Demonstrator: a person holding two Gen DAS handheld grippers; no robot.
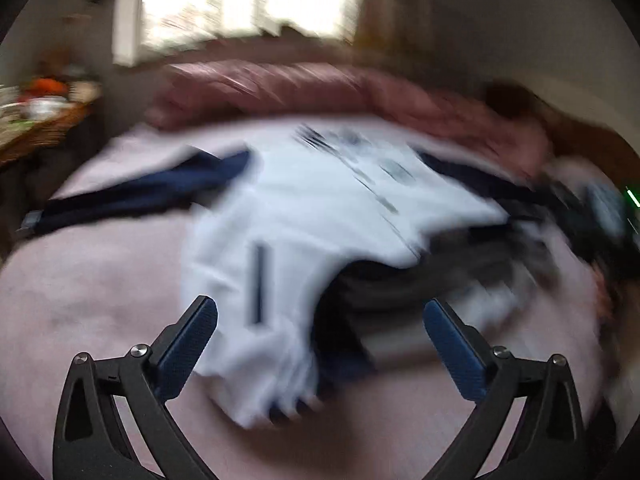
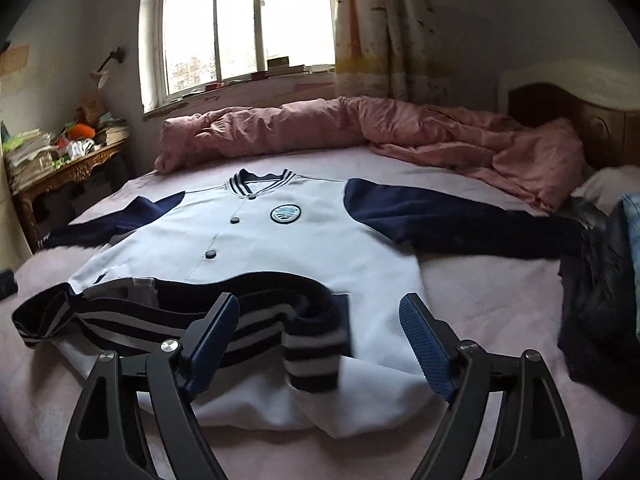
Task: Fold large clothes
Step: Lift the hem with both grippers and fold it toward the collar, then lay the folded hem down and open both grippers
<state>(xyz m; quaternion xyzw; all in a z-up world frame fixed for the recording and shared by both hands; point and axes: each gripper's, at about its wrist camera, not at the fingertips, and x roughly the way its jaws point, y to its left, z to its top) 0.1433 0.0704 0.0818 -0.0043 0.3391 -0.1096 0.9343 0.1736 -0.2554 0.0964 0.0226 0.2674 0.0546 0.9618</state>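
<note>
Item: white baseball jacket (image 2: 256, 248) with navy sleeves, laid front-up on a pink bed sheet (image 2: 500, 304). Striped collar (image 2: 260, 182) is set toward the window (image 2: 240, 28); a round chest badge (image 2: 283, 215) and dark snap buttons (image 2: 210, 255) are seen down the front. Both sleeves are spread outward, the one on the view's right reaching toward a heap of dark clothes (image 2: 600, 300). The striped hem band (image 2: 192, 316) is turned up and rumpled over the lower front.

Right gripper (image 2: 320, 336): jaws spread wide, nothing held, poised above the jacket's lower edge; whether the pads touch the cloth cannot be told.

Left gripper (image 1: 320, 340): jaws likewise spread wide, nothing between them. Its view is heavily motion-blurred; the jacket (image 1: 320, 216) is made out as a white mass with a navy sleeve (image 1: 152, 196), lying on the sheet just ahead of the fingers.

Surroundings: pink quilt (image 2: 360, 132) bunched along the far side of the bed, wooden headboard (image 2: 580, 120), patterned curtain (image 2: 380, 32), cluttered carved side table (image 2: 68, 168).
</note>
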